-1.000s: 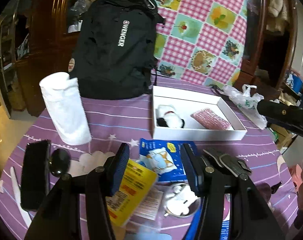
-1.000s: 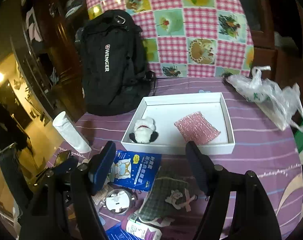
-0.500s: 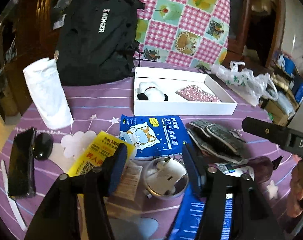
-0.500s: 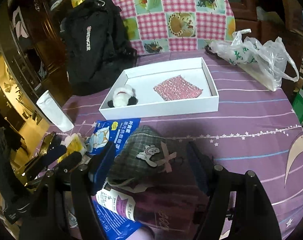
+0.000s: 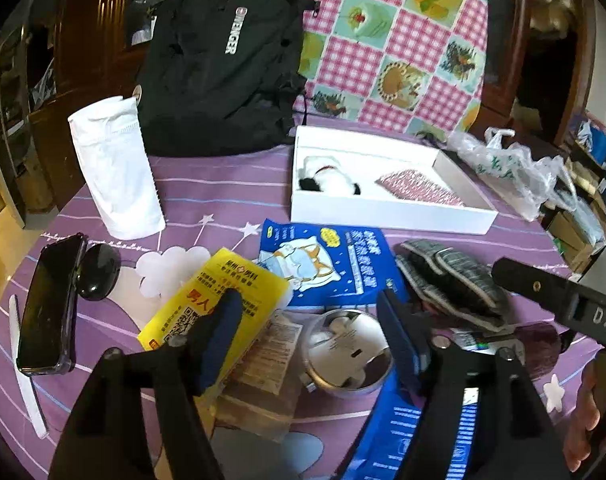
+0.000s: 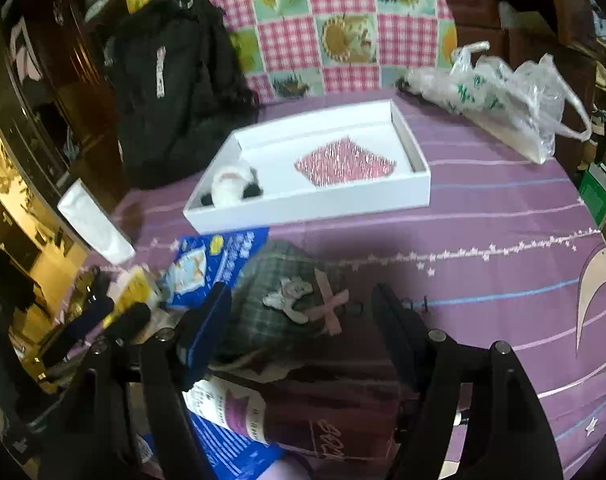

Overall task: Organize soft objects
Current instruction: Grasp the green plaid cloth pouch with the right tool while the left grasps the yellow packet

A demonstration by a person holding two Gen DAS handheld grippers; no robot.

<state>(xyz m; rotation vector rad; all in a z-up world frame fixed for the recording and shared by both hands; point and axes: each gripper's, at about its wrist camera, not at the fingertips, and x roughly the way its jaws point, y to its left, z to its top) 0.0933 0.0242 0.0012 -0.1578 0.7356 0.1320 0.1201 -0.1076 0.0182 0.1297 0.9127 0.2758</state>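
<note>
Squarely between the right gripper's open jaws, the plaid pouch.

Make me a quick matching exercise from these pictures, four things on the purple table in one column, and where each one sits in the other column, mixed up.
Things:
1. plush toy
2. plaid pouch
3. phone
4. white roll

Places:
A. between the open right claw's fingers
B. standing beside the black backpack
C. inside the white box
D. flat near the table's left edge, next to a black mouse

Pairs: 1-C, 2-A, 3-D, 4-B
</note>
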